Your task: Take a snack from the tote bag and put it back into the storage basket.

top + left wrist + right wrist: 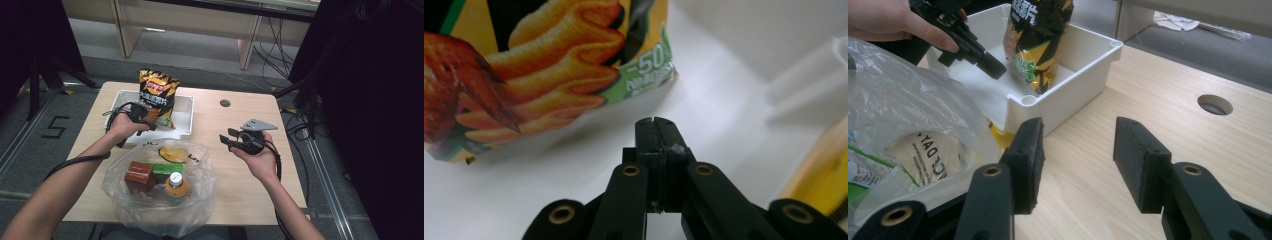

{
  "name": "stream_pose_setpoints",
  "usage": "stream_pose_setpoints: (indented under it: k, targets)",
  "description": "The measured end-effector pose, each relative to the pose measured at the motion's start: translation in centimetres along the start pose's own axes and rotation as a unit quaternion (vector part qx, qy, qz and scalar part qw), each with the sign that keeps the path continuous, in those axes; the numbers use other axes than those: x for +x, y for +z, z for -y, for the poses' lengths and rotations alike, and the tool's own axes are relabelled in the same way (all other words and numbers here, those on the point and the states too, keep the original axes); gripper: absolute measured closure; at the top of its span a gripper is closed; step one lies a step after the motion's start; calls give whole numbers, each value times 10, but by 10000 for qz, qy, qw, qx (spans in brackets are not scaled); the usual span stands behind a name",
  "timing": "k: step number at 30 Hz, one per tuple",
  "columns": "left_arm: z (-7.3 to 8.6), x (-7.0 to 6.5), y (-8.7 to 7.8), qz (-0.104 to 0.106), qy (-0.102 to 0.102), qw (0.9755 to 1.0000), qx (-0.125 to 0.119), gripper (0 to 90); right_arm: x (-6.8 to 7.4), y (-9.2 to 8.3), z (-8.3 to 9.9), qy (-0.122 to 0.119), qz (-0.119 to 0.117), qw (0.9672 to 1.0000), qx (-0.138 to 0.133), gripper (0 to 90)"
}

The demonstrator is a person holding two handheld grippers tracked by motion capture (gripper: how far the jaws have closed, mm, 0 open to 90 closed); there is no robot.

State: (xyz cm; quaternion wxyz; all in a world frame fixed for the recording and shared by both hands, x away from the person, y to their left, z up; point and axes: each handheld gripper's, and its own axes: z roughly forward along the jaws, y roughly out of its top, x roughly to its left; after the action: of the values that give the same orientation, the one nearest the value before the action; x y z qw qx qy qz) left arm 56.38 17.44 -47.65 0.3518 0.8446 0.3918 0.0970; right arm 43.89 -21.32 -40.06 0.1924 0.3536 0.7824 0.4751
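While I watch from the high view, the left gripper sits inside the white plastic bin at the far left of the wooden table, held in the person's left hand. Its own view shows the two black jaws pressed flat together with nothing between them, tips just above the bin's white floor. The chip bag, black and yellow with ridged chips printed on it, stands upright in the bin just beyond the jaw tips; I see a gap between bag and jaws, so no contact.

Right gripper is over bare tabletop, well right of the bin, held in the right hand with the grey three-cornered plate on top. Its jaws stand wide apart, empty; in its own view the table's wood grain shows between the pads.

Clear plastic bag sits at the near edge of the table, mouth open, touching the bin's near wall as far as I can tell. Inside: a brown carton, a green packet, a bottle with a white cap, and a yellow packet toward the bin side.

Round cable hole in the tabletop lies beyond the right gripper. Cables trail from both grippers along the forearms.
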Motion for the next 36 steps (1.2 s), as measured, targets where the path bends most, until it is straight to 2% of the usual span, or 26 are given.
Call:
stream_pose_setpoints:
  k: [1, 2, 3, 5, 6, 9, 10, 12, 13, 15, 16, 17, 18, 21, 22, 23, 24, 25, 26, 27, 28, 32, 34, 36]
  targets:
    - [-1, 1, 2, 3, 78, 10000, 18, 893, -2, 1, 0, -19, 24, 10000, -90, 559]
    - [-3, 0, 4, -12, 67, 10000, 69, 894, -2, 1, 0, -8, 23, 10000, -96, 559]
    - [-4, 0, 6, -48, 112, 9999, 83, 893, -4, -1, -1, -37, -18, 10000, 33, 559]
    - [-7, -1, 10, -18, 88, 9999, 106, 893, -4, -1, -1, -28, -38, 10000, 25, 559]
    - [-8, -1, 11, -51, 177, 9997, 169, 893, -4, -1, -1, -27, -30, 10000, 27, 559]
    - [-12, -3, 16, -76, 107, 9999, 111, 893, -4, -1, 0, 63, -17, 10000, 34, 559]
    - [-13, -3, 17, -78, 107, 9999, 80, 893, -6, 0, 0, -23, -22, 10000, 10, 559]
    - [-14, -3, 18, -82, 120, 9998, 99, 893, -6, 1, 2, -6, 38, 10000, -90, 559]
    - [-15, -4, 19, -85, 96, 9999, 87, 893, -4, 1, 2, 107, 24, 9999, -71, 559]
    - [-16, -4, 21, -112, 57, 9999, 43, 892, -5, 0, 3, 104, -27, 9999, -68, 559]
    - [-17, -4, 21, -113, 65, 9999, 45, 893, -7, 0, 3, 40, 37, 9999, -87, 558]
    - [-17, -3, 21, -101, 146, 9998, 96, 893, -7, 0, 3, 44, 36, 10000, -74, 559]
    - [-18, -4, 22, -109, 90, 9999, 58, 893, -7, 0, 3, 45, 40, 10000, -76, 559]
    - [-20, -3, 21, -114, 132, 9998, 86, 892, -7, 0, 3, 43, 35, 10000, -76, 558]
    - [-21, -4, 21, -116, 104, 9999, 64, 892, -5, 0, 3, 142, 22, 9999, -55, 558]
    - [-21, -4, 21, -146, 113, 9998, 38, 890, -7, 1, 3, 36, 21, 10000, -77, 558]
    - [-21, -4, 20, -147, 101, 9998, 31, 888, -7, 0, 2, 13, -49, 10000, 10, 557]
    - [-21, -4, 20, -147, 97, 9998, -1, 886, -6, -1, 2, 10, -21, 10000, 45, 557]
    - [-21, -5, 18, -136, 74, 9999, -13, 880, -3, -1, 2, 121, -49, 9999, 71, 556]
    - [-20, -5, 17, -104, 69, 9999, -36, 875, -4, -1, 2, 61, -58, 9999, 59, 556]
    - [-20, -6, 15, -122, 69, 9999, -30, 867, -2, 1, 2, 97, -31, 9999, -52, 555]
    - [-17, -10, -2, -157, 32, 9994, -298, 802, -2, 0, 2, 38, -54, 10000, -49, 550]
    - [-14, -13, -19, -166, 27, 9985, -529, 763, 1, -1, 2, 123, -82, 9999, -22, 550]
    - [-10, -17, -40, -203, -18, 9962, -847, 708, 1, -3, 0, 6, -143, 9999, 52, 550]
